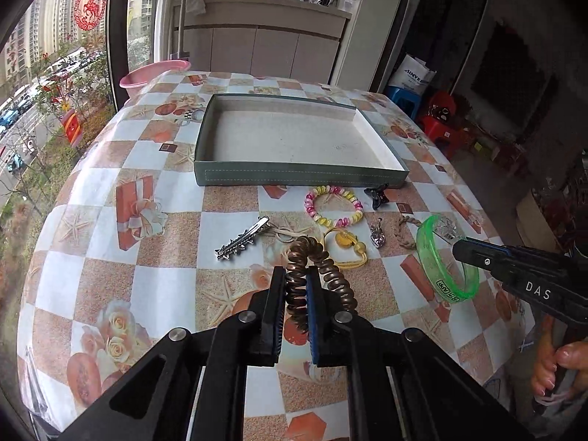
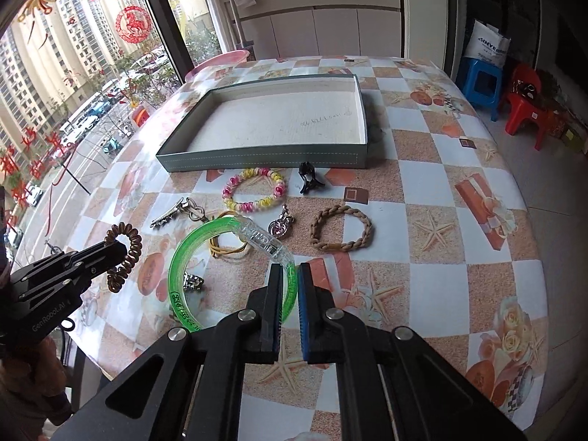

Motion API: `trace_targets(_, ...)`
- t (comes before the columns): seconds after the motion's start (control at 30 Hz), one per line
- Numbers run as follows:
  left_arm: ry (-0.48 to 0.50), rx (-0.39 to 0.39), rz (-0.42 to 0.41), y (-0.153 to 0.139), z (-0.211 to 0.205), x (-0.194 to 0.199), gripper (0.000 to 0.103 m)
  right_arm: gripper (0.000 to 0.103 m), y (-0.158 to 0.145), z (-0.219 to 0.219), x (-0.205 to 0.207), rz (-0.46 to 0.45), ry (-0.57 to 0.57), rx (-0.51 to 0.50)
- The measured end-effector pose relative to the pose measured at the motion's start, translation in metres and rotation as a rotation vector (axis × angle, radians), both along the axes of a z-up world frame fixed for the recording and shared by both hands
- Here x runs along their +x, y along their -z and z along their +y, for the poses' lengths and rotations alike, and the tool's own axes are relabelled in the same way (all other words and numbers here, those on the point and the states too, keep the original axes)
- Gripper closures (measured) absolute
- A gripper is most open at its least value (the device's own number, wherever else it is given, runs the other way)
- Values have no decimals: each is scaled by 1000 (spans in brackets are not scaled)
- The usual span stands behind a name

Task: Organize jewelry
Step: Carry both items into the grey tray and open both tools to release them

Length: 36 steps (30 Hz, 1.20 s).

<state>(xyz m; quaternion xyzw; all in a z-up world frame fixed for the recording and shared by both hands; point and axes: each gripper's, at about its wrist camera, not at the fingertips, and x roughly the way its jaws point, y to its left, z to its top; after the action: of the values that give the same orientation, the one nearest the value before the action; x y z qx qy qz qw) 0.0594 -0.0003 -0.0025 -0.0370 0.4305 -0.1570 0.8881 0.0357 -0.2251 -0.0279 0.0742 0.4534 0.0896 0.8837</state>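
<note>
My left gripper [image 1: 296,275] is shut on a brown spiral hair tie [image 1: 319,261] and holds it above the table; it also shows in the right wrist view [image 2: 123,253]. My right gripper [image 2: 292,275] is shut on a green translucent bangle [image 2: 191,257], lifted off the table; the bangle also shows in the left wrist view [image 1: 441,268]. An empty grey-green tray [image 1: 294,176] [image 2: 257,160] stands behind the jewelry. On the table lie a pink-yellow bead bracelet [image 2: 253,187], a silver hair clip [image 1: 242,239], a black claw clip [image 2: 310,180], a braided tan bracelet [image 2: 340,228], a silver pendant [image 2: 280,222] and a yellow cord [image 1: 345,246].
The checkered tablecloth [image 2: 441,220] covers a rounded table. A pink basin [image 1: 154,73] sits at the far left edge by the window. Blue and red stools [image 2: 507,92] stand on the floor at the right. A small silver charm [image 2: 193,281] lies under the bangle.
</note>
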Motion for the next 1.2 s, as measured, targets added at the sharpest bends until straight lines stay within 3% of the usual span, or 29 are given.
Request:
trace_targets(0.2, -23, -72, -38, -45, 3, 37, 79, 95, -40, -19, 38, -15, 3, 112)
trace_targets(0.4, -3, -26, -107, -81, -10, 88, 79, 95, -71, -30, 95, -29, 14, 115)
trace_targets(0.57, -16, -16, -102, -87, -20, 148, 79, 95, -79, -36, 150, -4, 22, 142)
trace_targets(0.7, -14, -31, -65, -71, -28, 199, 79, 95, -70, -34, 192, 17, 40, 122)
trace_targets(0.9, -11, 55, -18, -21, -47, 260, 79, 95, -32, -34, 252, 79, 91, 121)
trace_targets(1.07, -34, 111, 53, 28, -53, 292, 80, 95, 11, -29, 285, 135, 117, 93)
trace_targets(1.2, -38, 139, 70, 51, -53, 304, 79, 95, 33, -26, 298, 151, 121, 69)
